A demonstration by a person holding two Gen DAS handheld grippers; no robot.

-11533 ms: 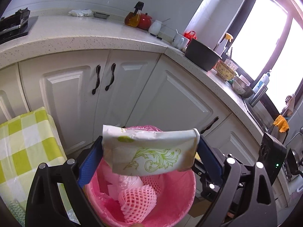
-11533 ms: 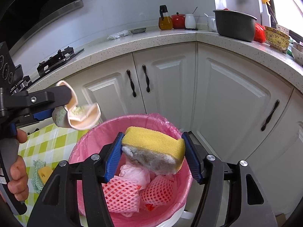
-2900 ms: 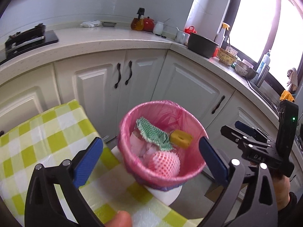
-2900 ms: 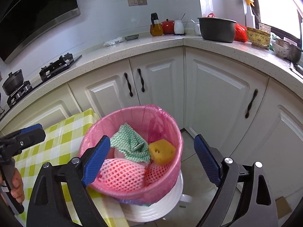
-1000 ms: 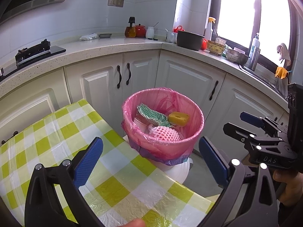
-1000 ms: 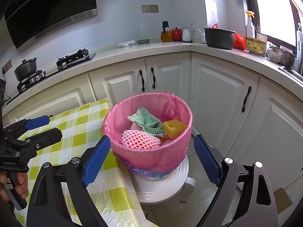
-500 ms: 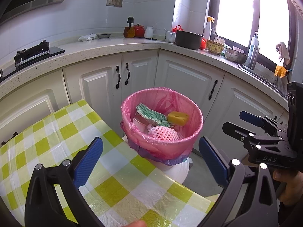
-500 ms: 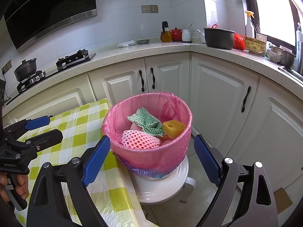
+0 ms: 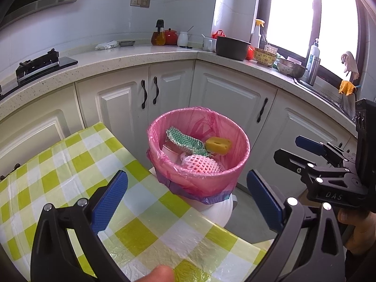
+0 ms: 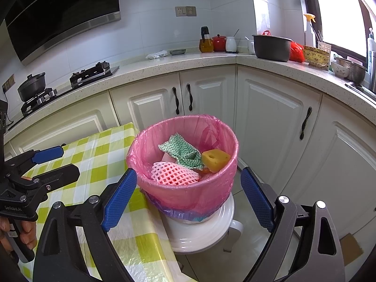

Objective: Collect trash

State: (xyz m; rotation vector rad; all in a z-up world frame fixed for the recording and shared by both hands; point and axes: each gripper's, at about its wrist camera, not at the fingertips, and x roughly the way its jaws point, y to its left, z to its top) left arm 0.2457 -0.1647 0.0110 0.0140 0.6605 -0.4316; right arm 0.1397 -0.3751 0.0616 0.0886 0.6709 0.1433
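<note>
- The round bin lined with a pink plastic bag (image 10: 188, 195) is sitting in the middle of the right wrist view and just right of centre in the left wrist view, resting on a white round plastic stool (image 10: 202, 230) just beside the table edge; it is looking fairly full.
- Inside it, a yellow sponge block with a hole (image 10: 215, 158) is lying at the right, a green-and-white zigzag cloth (image 10: 182, 151) is draping across the middle, and a pink foam fruit net (image 10: 175, 175) is lying at the front; something white is showing beneath them, too hidden to name.
- The table covered in a green-and-white checked cloth (image 9: 70, 169) is filling the lower left of both views; no loose trash is showing on the visible part, so the collecting is looking done or nearly so, though the rest of the table is lying out of frame.
- The left gripper (image 9: 188, 199) is hovering over the table corner at the bottom of its own view; its blue-padded fingers (image 9: 109, 196) are spread wide and gripping nothing.
- The right gripper (image 10: 188, 199) is hanging at the bottom of its view with the bin framed between its fingers; they too are spread wide and empty, not touching the liner.
- What is left, judging from here: at most a check for stray pieces outside these views.
</note>
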